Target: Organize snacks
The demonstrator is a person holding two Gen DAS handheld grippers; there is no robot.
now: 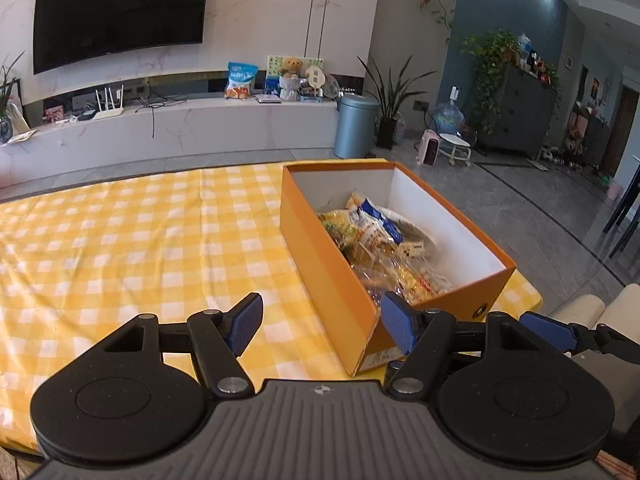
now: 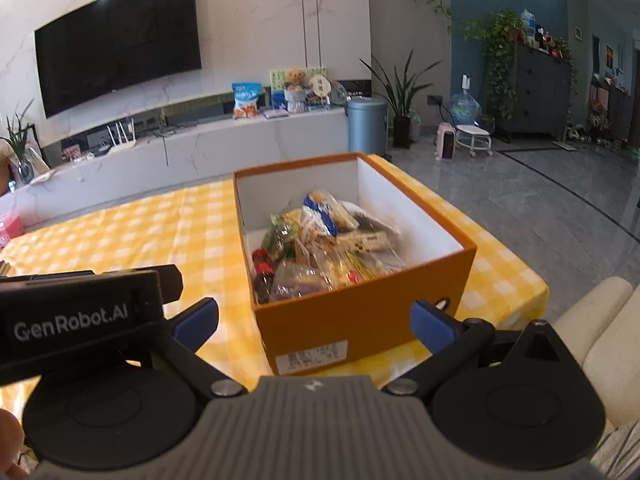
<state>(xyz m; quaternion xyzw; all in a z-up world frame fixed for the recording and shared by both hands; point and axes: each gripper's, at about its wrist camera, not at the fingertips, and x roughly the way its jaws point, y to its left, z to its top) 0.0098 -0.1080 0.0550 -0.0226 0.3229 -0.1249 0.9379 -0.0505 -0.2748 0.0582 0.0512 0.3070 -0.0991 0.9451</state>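
Big picture first: the yellow checked tablecloth fills the left wrist view, wide and bare on its left side, and the orange box sits at the cloth's right end, near the table's far right corner. The right wrist view trades that spread of cloth for a straight look into the box, with its near end wall facing the camera and a white label low on that wall.

There are the snacks, heaped inside the box: crinkly clear packets, a blue-and-white bag, a small dark bottle with a red label standing at the near left corner. From the left wrist view that bottle is hidden behind the box's long side wall; only the top of the heap shows.

Now the tools. The left gripper hangs low over the cloth, tilted downward, jaws wide with nothing between them but the box's near corner beyond. Its body shows in the right wrist view as a black block at the left edge. The right gripper points down at the box's end wall, jaws spread wide and empty, pads clear of the cardboard. A cream sofa arm sits just right of it.
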